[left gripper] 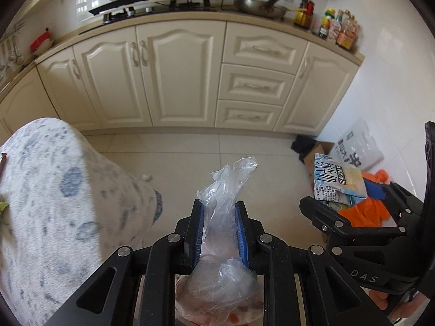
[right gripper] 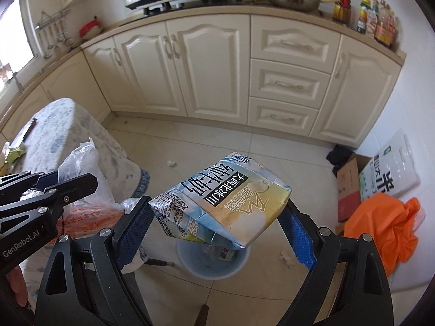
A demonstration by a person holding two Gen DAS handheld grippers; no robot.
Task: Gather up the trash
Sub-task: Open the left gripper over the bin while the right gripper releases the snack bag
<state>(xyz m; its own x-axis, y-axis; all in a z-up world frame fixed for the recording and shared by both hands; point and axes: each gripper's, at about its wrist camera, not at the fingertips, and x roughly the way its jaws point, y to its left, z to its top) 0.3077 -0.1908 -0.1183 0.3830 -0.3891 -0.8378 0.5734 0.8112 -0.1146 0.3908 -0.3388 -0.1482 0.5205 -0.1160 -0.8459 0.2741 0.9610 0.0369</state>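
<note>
The left tool [left gripper: 219, 226] is clamped tight on a crumpled clear plastic bag [left gripper: 227, 190] at 6 o'clock in its view. The right tool [right gripper: 217, 217], jaws wide, grips a milk carton [right gripper: 217, 201] between its blue pads, above a pale blue bin [right gripper: 212, 267] on the tiled floor [right gripper: 190, 146], beside the cloth-covered desk [right gripper: 68, 130]

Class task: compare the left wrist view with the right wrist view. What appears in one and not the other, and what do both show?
Only the left wrist view shows the left gripper head-on, shut on the clear plastic bag. Only the right wrist view shows the pale blue bin on the floor below the milk carton, and the right gripper clamping that carton. Both show the carton, the bag, the orange bag and the cream cabinets.
</note>
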